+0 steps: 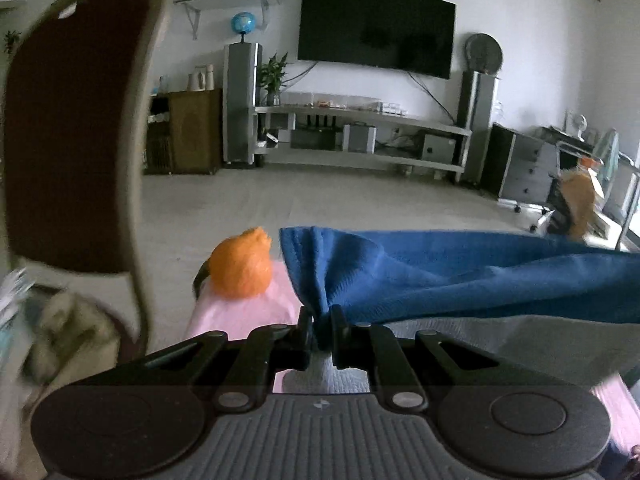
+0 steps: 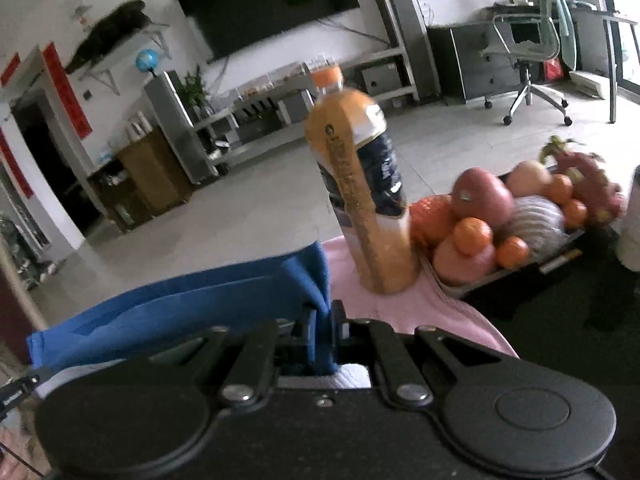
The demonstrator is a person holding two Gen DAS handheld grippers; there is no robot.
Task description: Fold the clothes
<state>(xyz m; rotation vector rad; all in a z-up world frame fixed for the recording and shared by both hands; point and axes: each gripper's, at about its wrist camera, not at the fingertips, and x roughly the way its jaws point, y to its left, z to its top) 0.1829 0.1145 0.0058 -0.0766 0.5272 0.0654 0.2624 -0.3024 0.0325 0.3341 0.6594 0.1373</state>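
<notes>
Holding one bunched corner of the blue cloth (image 1: 420, 276), the left gripper (image 1: 320, 334) is pinched tight on it in the left wrist view, and the cloth stretches away to the right, up off the pink cloth (image 1: 248, 312) that lies under it. An orange (image 1: 242, 266) sits on the pink cloth just beside that corner, and a chair back (image 1: 76, 128) stands close on the left. To do this step well, I think the left hand should keep its grip firm and swing clear of the orange. In the right wrist view, the right gripper (image 2: 320, 328) is squeezed shut on the other end of the blue cloth (image 2: 180, 304), which runs off to the left. A tall juice bottle (image 2: 360, 188) stands on the pink cloth (image 2: 420, 312) very near, with a fruit tray (image 2: 520, 272) behind it. I think both hands should stay level, keep the edge pulled straight, and lay it down without knocking the bottle.
</notes>
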